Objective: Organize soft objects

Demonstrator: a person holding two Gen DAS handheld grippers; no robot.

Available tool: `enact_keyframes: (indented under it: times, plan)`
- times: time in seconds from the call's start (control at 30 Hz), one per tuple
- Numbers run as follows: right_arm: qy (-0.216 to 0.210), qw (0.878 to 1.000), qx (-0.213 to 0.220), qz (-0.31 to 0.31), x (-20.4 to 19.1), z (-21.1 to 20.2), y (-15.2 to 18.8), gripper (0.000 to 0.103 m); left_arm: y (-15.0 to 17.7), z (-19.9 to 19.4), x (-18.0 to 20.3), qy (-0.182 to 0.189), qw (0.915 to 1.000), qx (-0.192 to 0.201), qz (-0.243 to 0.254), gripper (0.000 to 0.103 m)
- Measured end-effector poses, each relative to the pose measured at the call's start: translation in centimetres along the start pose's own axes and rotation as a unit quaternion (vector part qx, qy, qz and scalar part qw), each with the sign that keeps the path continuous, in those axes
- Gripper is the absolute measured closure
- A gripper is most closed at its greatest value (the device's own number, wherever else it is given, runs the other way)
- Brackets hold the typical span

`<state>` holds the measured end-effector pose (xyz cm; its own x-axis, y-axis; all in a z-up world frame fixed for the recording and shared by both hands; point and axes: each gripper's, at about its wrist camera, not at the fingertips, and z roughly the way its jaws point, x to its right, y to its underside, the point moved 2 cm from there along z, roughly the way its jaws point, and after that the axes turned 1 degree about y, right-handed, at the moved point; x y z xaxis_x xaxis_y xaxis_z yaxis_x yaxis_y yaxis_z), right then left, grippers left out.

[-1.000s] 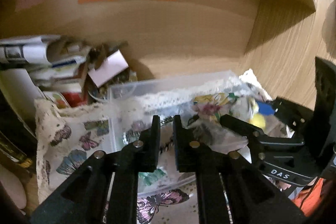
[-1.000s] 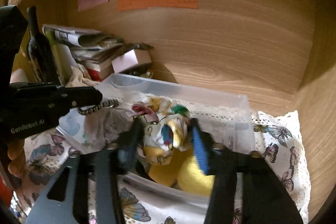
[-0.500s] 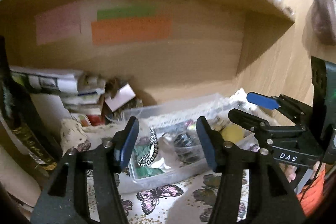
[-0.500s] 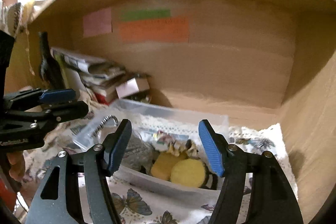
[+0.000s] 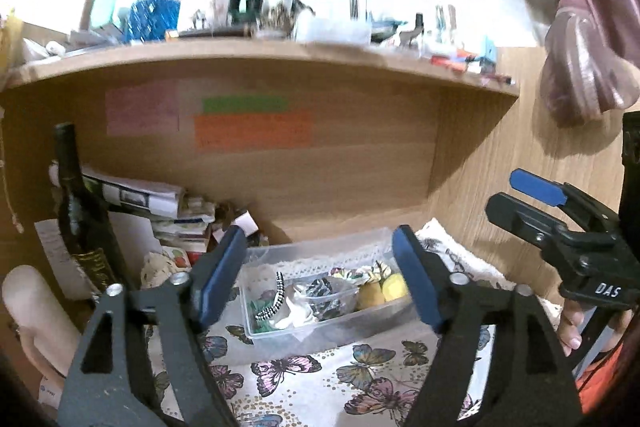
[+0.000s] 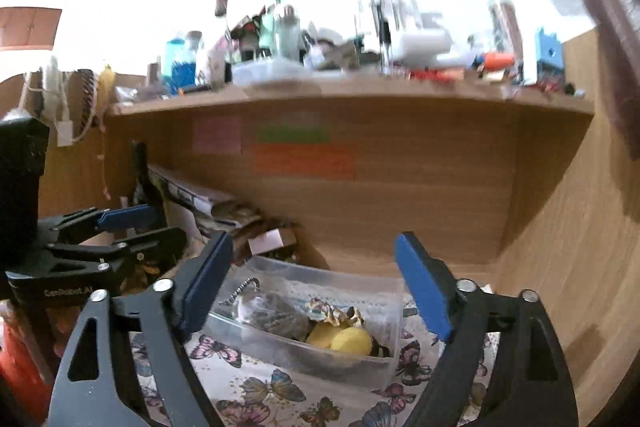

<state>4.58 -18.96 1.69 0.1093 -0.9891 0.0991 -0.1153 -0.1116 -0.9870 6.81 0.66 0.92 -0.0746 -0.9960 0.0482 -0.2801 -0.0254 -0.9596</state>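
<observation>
A clear plastic bin (image 5: 376, 251) stands on a butterfly-print cloth (image 5: 304, 379) in a wooden alcove. In it lie yellow sponges (image 5: 384, 291), a patterned scrunchie (image 5: 366, 273), a striped hair tie (image 5: 274, 301) and dark soft items. The right wrist view also shows the bin (image 6: 360, 367) with the yellow sponges (image 6: 344, 341). My left gripper (image 5: 320, 281) is open and empty, held back from the bin. My right gripper (image 6: 312, 287) is open and empty, also back from it. Each gripper shows at the edge of the other's view.
A dark bottle (image 5: 80, 219) and a pile of papers and books (image 5: 160, 211) stand left of the bin. The alcove's side wall (image 6: 560, 287) is close on the right. A cluttered shelf (image 5: 260, 51) runs overhead. Sticky notes (image 5: 252, 129) hang on the back panel.
Both grippers have opened and pulled back and up from the bin. The scrunchie the right gripper held and the item the left gripper was over now lie in the bin.
</observation>
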Motion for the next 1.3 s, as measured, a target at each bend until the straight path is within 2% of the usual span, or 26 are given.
enact_keyframes:
  times: [0.17,0.3,0.53,1.3]
  plan:
    - [0.002,1.0,0.013,0.002,-0.3,-1.7,-0.1,0.012,-0.1,-1.8,0.7,-0.003,0.9999,0.017,0.001,0.011]
    - [0.003,1.0,0.022,0.005,-0.6,-2.4,0.0,0.0,0.0,-3.1,1.3,-0.016,0.9992,0.035,0.011,0.002]
    - [0.004,1.0,0.022,0.013,-0.6,-3.3,0.5,0.0,0.5,-3.8,1.7,-0.006,0.9994,0.034,0.009,0.001]
    - [0.0,1.0,0.01,0.019,-0.6,-2.6,1.0,0.0,0.9,-3.2,1.6,-0.011,0.9994,0.033,0.006,0.0]
